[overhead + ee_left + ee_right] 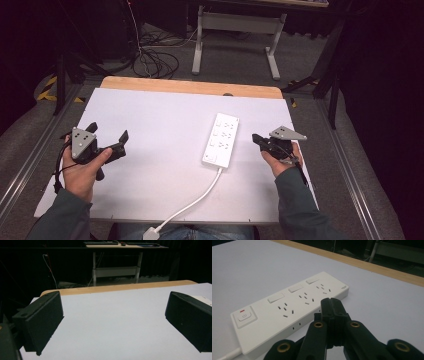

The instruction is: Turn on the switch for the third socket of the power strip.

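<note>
A white power strip point(221, 139) lies flat on the white sheet near the table's middle, its cord point(192, 202) running to the near edge. In the right gripper view the power strip point(287, 310) shows three socket groups, three rocker switches and a master switch with a red mark. My right gripper point(256, 138) is shut with nothing between its jaws, a short way to the right of the strip; its tip point(331, 303) points at the strip's side. My left gripper point(107, 133) stands open at the table's left over bare sheet, both pads point(43, 320) wide apart.
A white sheet point(165, 125) covers the table, with a wooden edge point(190, 87) at the far side. A white plug point(151, 233) hangs at the near edge. Beyond the table stand a desk frame point(235, 30) and floor cables point(155, 62).
</note>
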`<control>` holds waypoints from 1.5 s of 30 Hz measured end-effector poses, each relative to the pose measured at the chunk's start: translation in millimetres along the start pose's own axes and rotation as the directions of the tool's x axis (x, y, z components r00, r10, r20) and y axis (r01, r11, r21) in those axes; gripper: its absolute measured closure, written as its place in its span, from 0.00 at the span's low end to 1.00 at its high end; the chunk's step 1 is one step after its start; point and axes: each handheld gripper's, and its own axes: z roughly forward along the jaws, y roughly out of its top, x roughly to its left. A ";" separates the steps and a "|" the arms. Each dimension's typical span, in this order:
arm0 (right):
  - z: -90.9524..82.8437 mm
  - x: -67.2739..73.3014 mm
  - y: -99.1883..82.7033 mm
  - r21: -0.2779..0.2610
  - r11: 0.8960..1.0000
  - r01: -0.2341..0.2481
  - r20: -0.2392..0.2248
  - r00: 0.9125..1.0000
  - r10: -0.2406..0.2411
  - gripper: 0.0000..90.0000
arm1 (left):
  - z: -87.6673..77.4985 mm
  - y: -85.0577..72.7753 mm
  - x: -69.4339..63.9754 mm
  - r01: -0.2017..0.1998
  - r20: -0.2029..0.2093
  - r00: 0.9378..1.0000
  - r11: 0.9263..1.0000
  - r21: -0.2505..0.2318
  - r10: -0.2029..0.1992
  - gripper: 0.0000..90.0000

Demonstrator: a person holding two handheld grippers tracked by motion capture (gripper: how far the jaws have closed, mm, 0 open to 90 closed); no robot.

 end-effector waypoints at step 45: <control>47.3 4.3 26.9 0.044 0.998 0.050 -0.044 0.998 -0.048 1.00 | -3.4 -1.9 0.8 -0.013 0.007 1.000 1.000 0.009 0.013 0.04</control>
